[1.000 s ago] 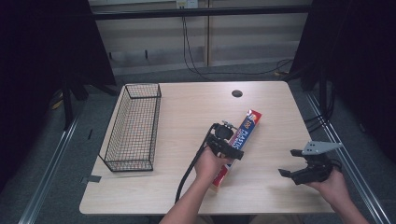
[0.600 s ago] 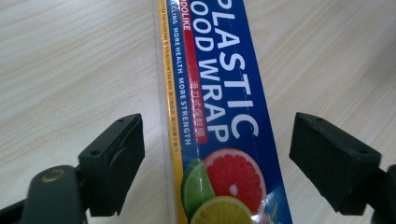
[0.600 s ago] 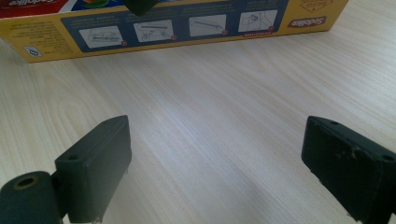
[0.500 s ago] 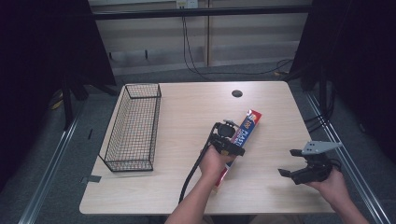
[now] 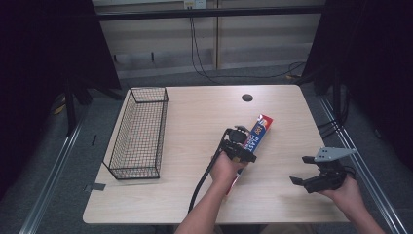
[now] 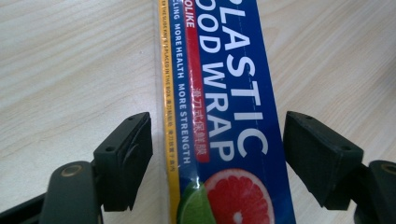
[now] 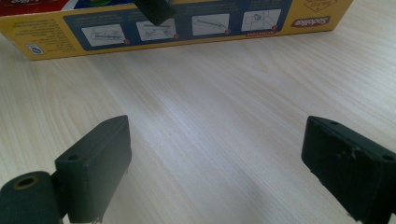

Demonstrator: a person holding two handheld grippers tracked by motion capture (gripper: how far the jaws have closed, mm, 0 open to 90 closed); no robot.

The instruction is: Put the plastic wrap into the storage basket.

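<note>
Left tool (image 6: pixel 217 158) narrower around box (image 6: pixel 219 116)

between my left jaws lies the plastic wrap box (image 6: pixel 224 116): its blue top reads "plastic food wrap", its yellow edge "more health more strength". its side (image 7: pixel 187 23) reads "sodolike".

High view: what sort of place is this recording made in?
Probably a lab recording station, not a home: a bare wooden table ringed by black curtains, with loose cables along the back wall.

Empty black wire basket (image 5: pixel 139 132) at the table's (image 5: pixel 195 195) left side, a round dark grommet (image 5: pixel 247 97) near its far edge
</note>
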